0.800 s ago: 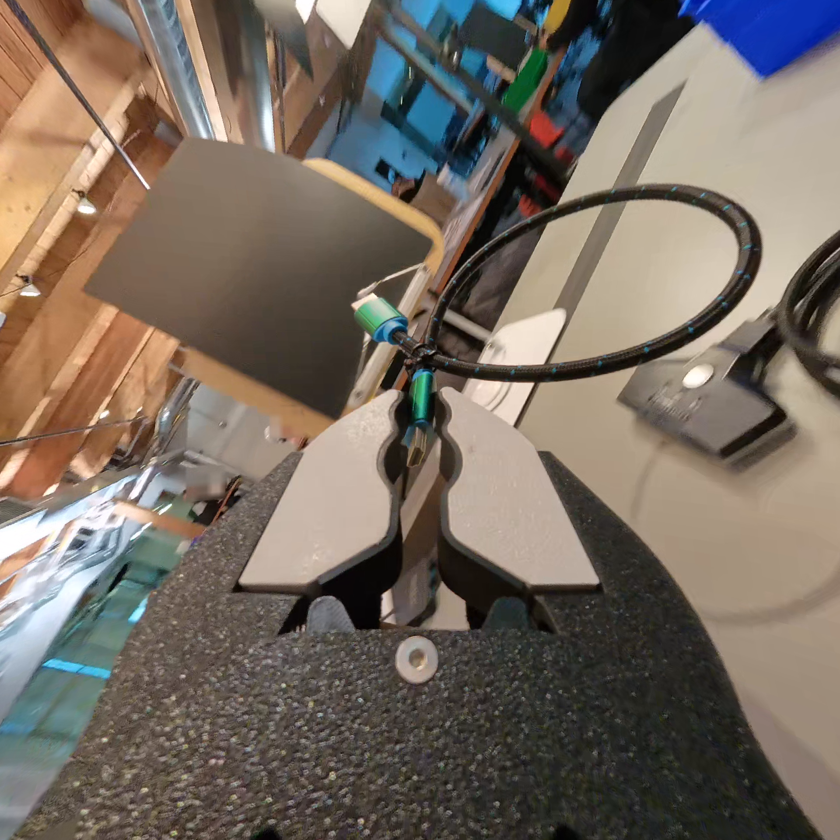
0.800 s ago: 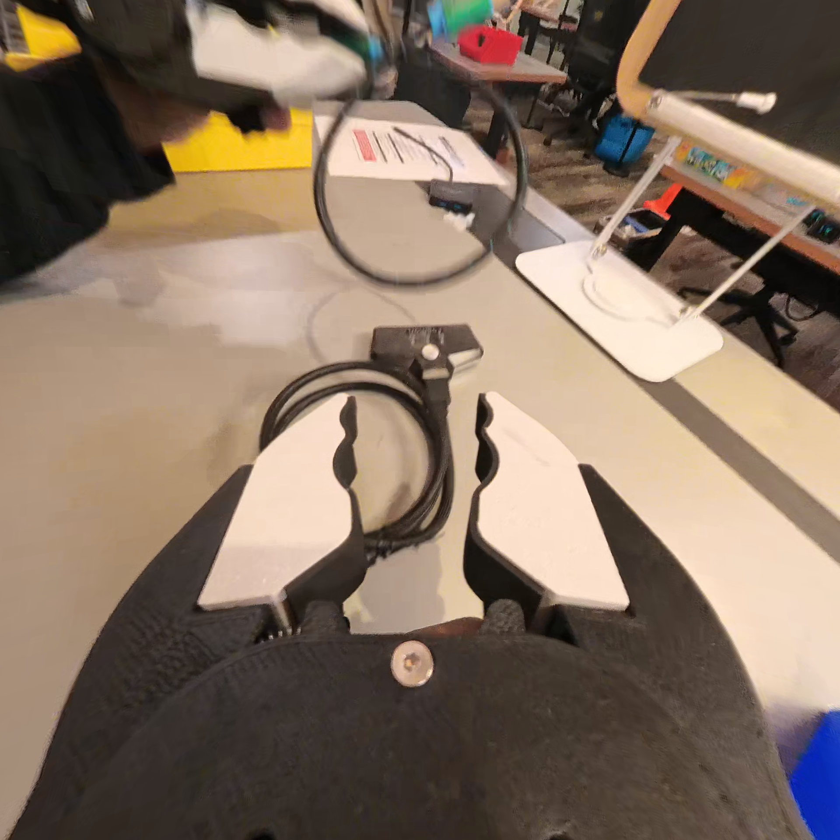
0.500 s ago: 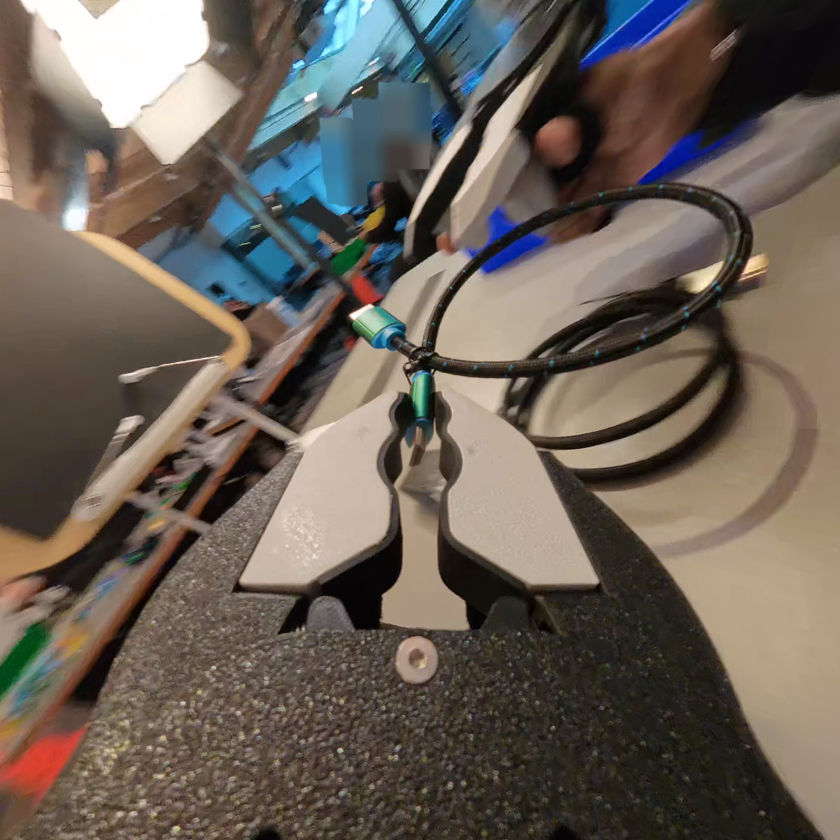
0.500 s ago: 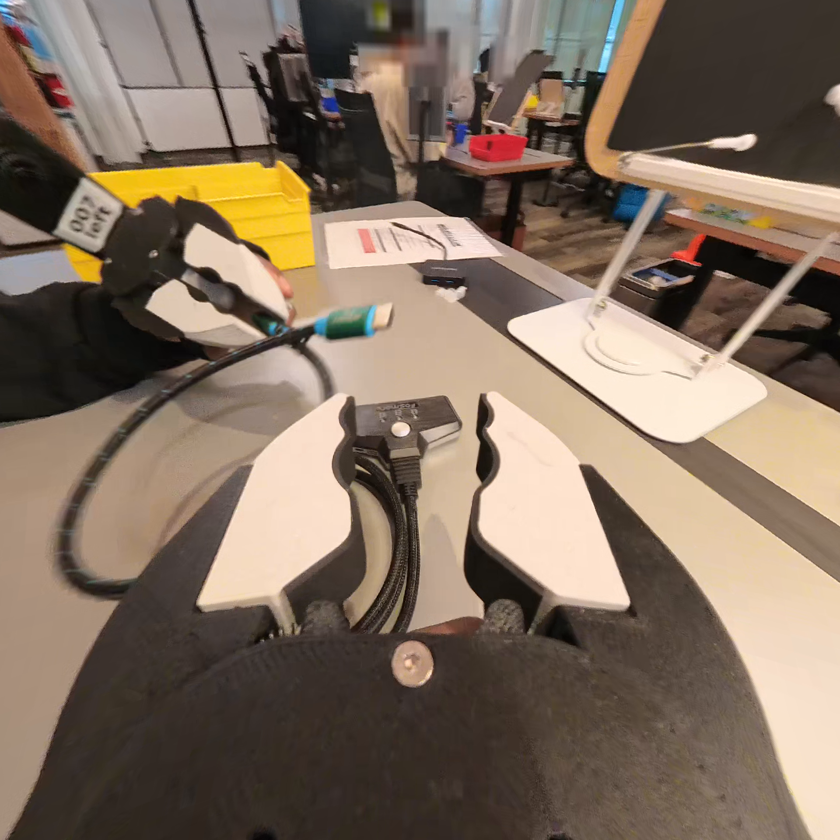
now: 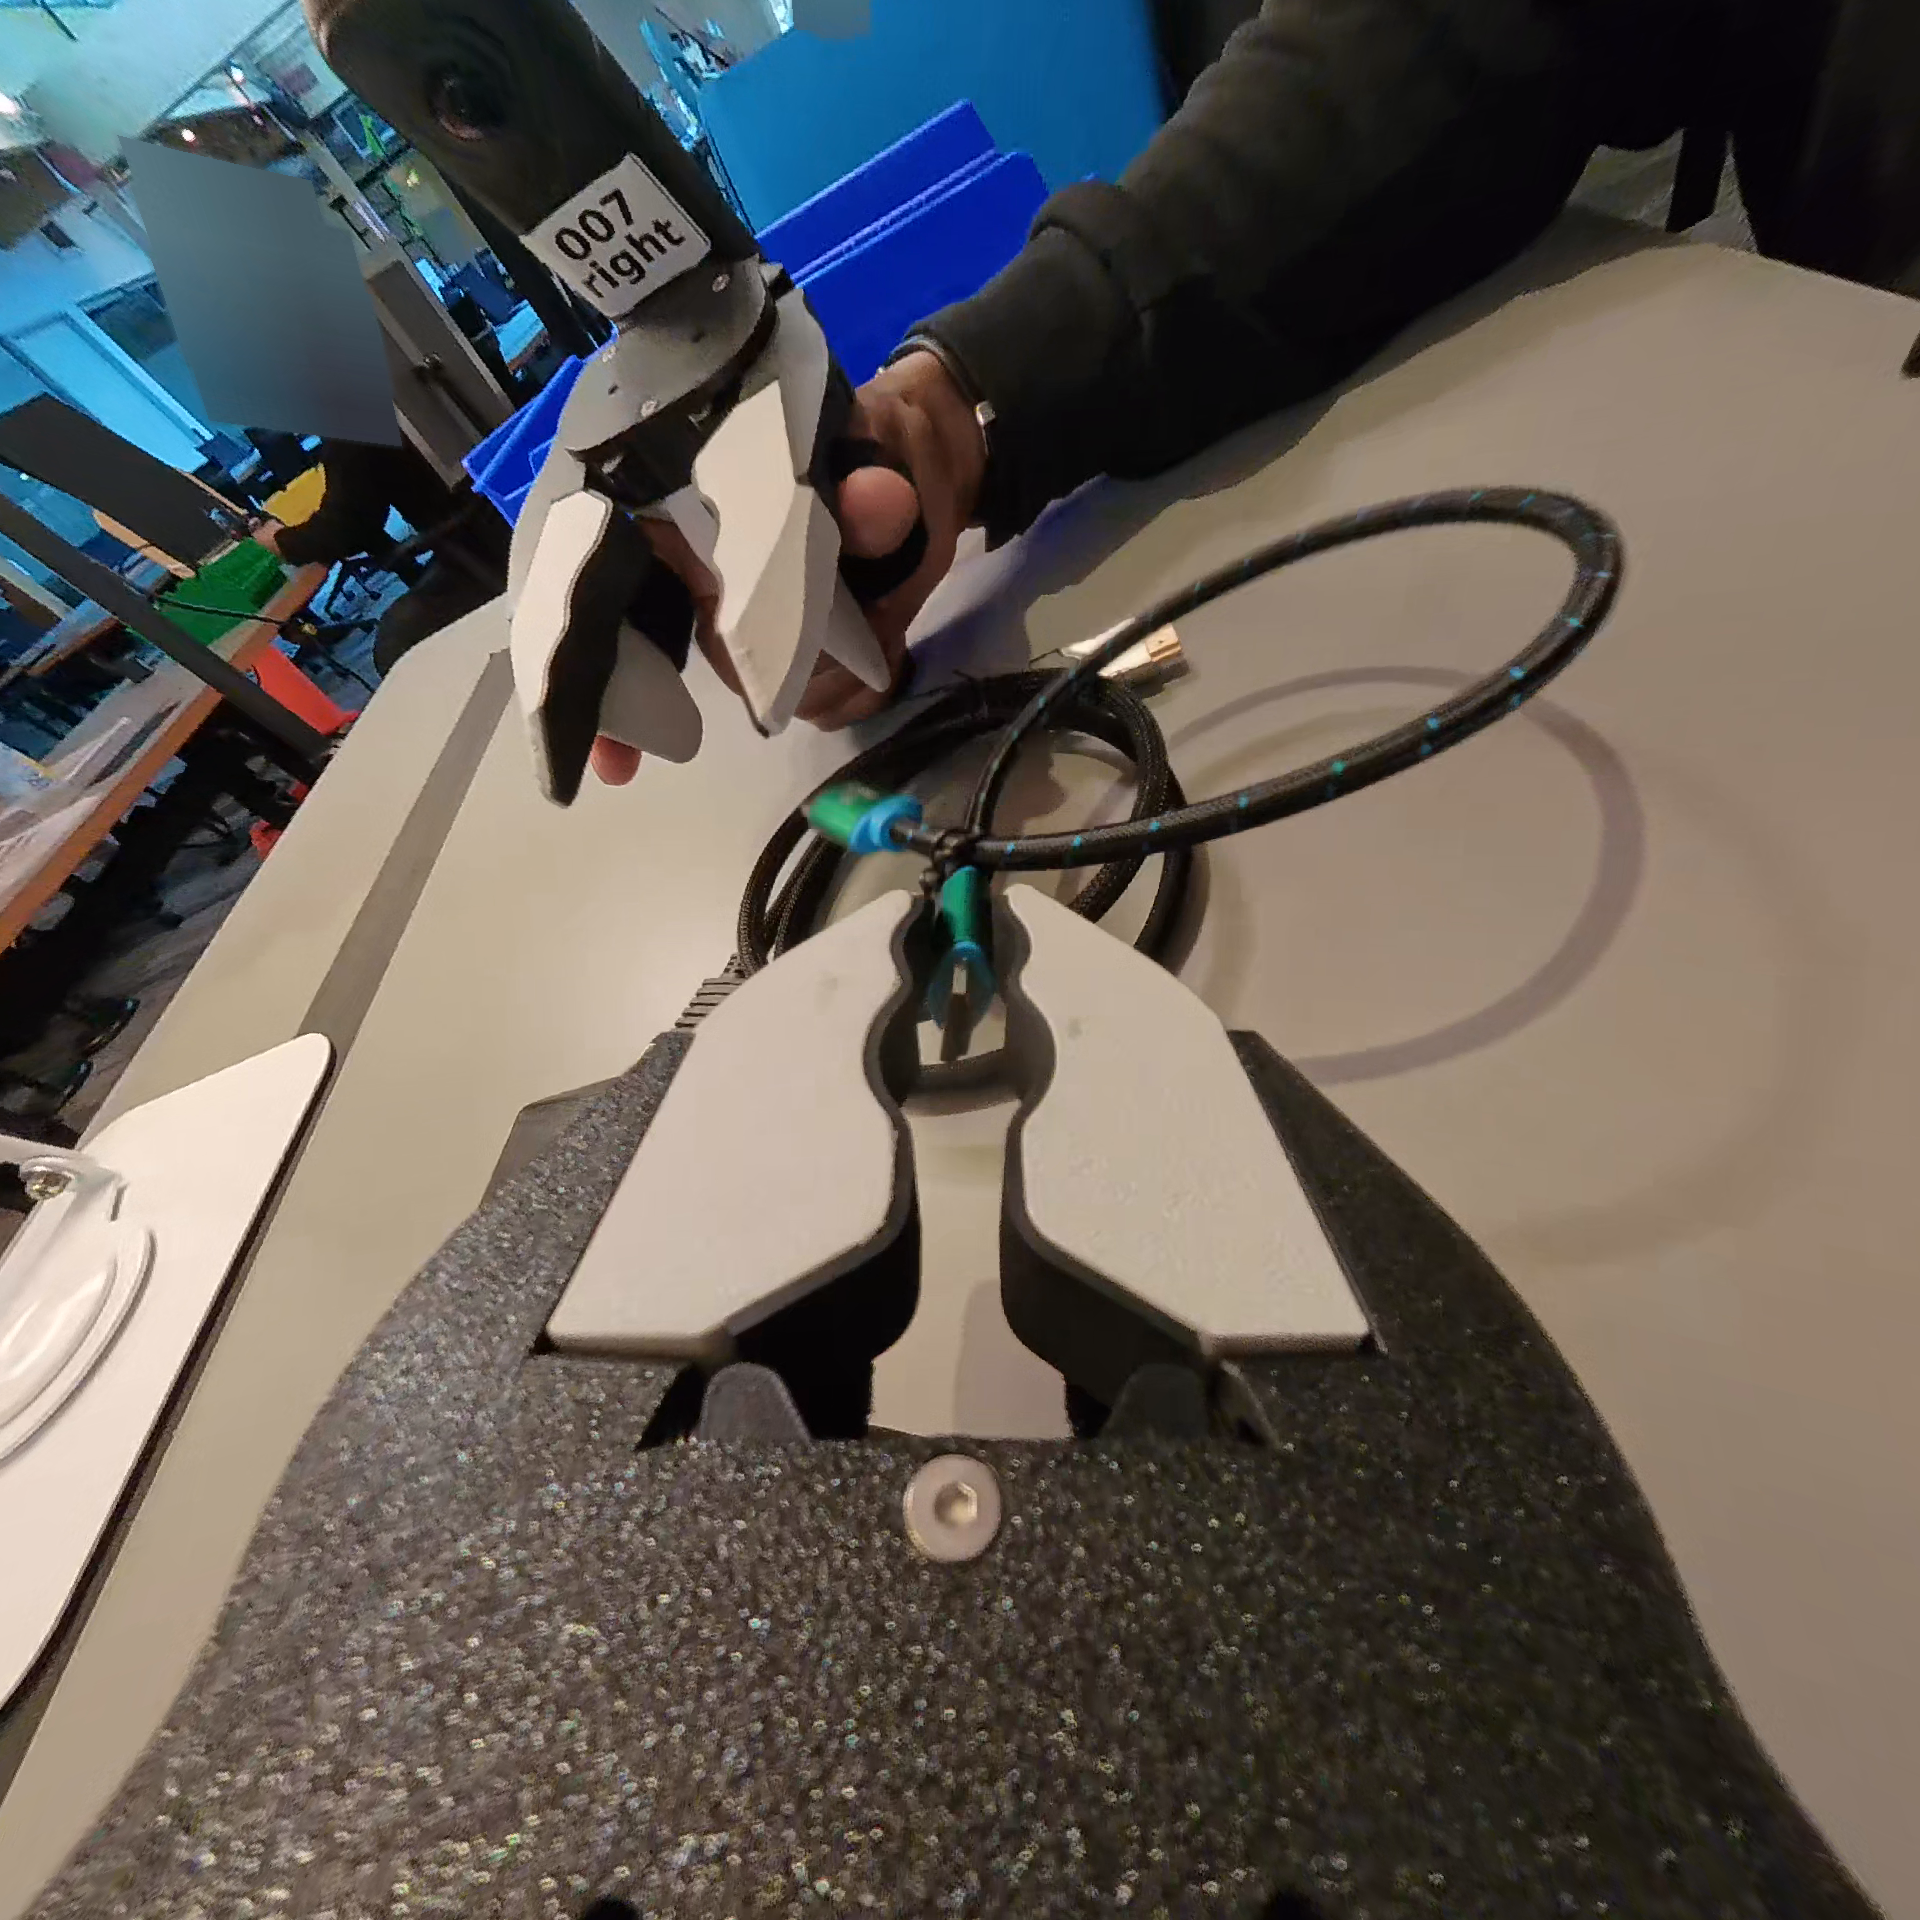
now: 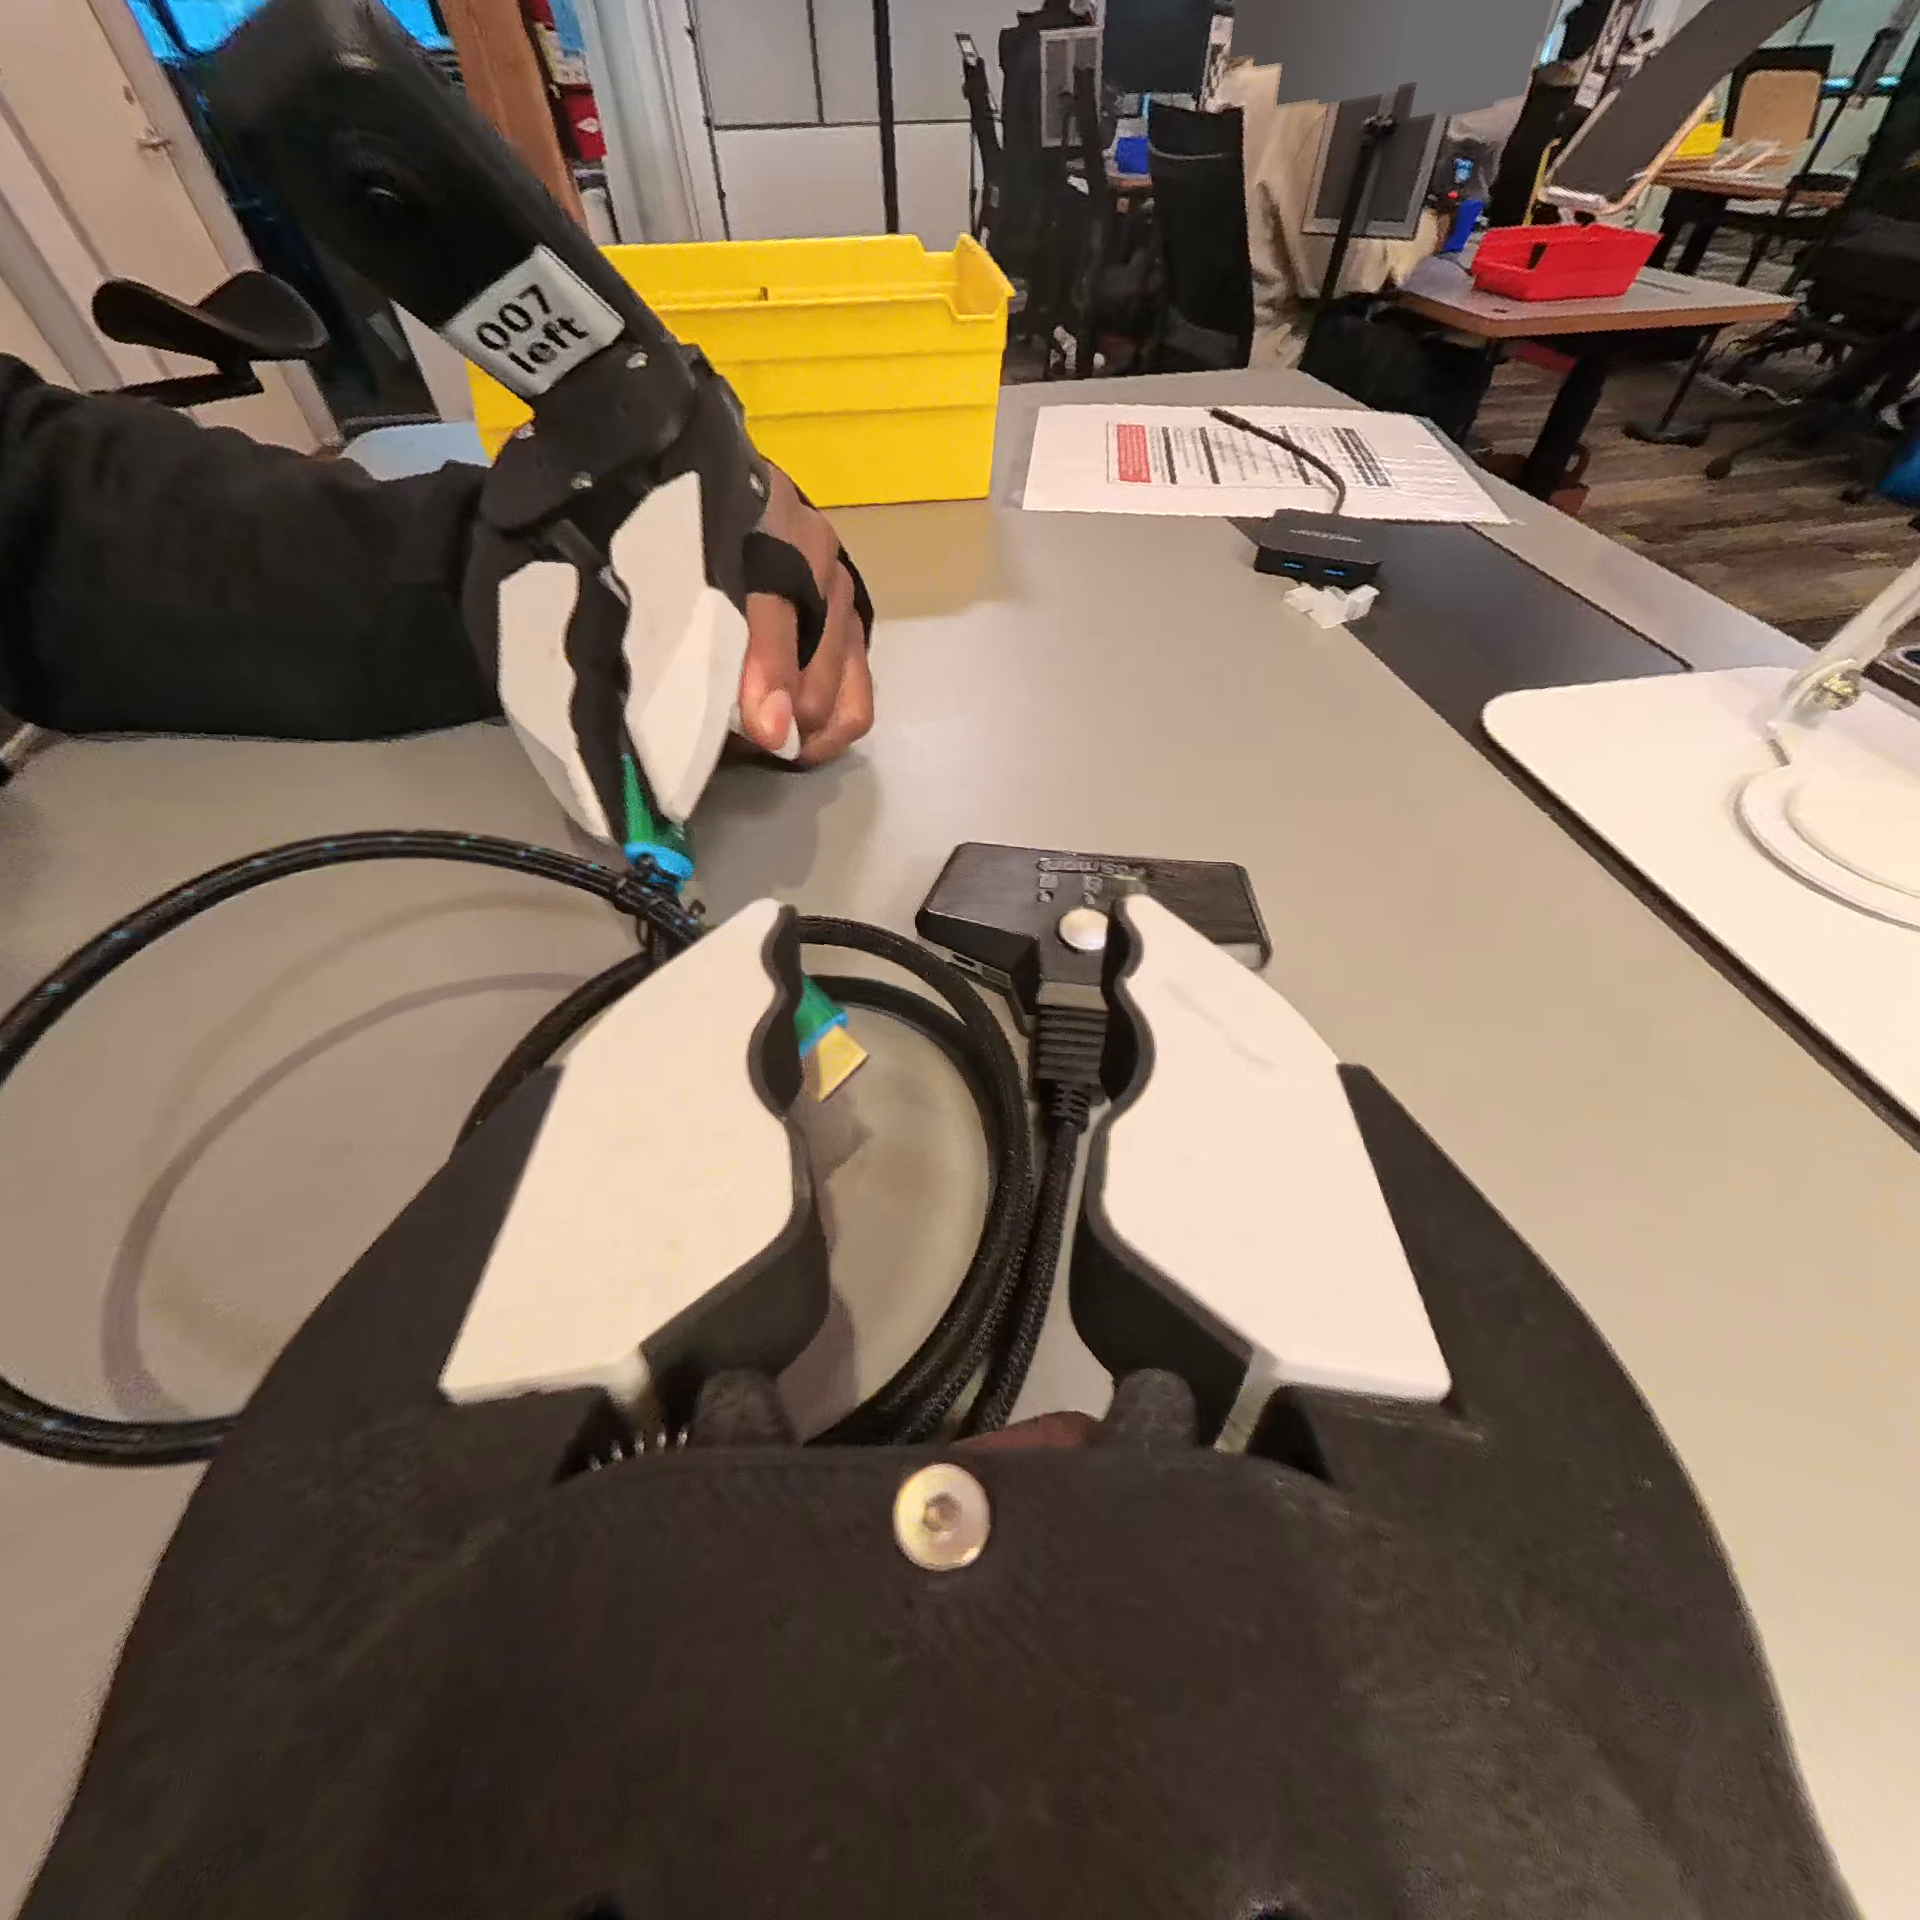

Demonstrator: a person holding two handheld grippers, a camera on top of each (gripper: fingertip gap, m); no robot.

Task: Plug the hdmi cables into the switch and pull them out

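Observation:
My left gripper (image 5: 961, 914) is shut on one green plug (image 5: 961, 935) of a short black braided HDMI cable (image 5: 1507, 727) with blue flecks, low over the grey table. The cable loops out, and its other green plug (image 6: 826, 1039) hangs by my right gripper's left finger. The left gripper also shows in the right wrist view (image 6: 634, 800). My right gripper (image 6: 951, 925) is open and empty. Its tips straddle the near end of the black switch (image 6: 1164, 894) and the attached lead's plug (image 6: 1070, 1023). That black lead lies coiled (image 5: 966, 748) on the table.
A yellow bin (image 6: 831, 364), a printed sheet (image 6: 1247, 457) and a small black hub (image 6: 1320, 540) sit at the table's far side. A white stand base (image 6: 1714, 810) lies to the right of the switch. Blue bins (image 5: 904, 239) stand behind the right hand.
My left gripper has swung down from high in the air to just above the table, still holding the plug. My right gripper has moved forward up to the switch.

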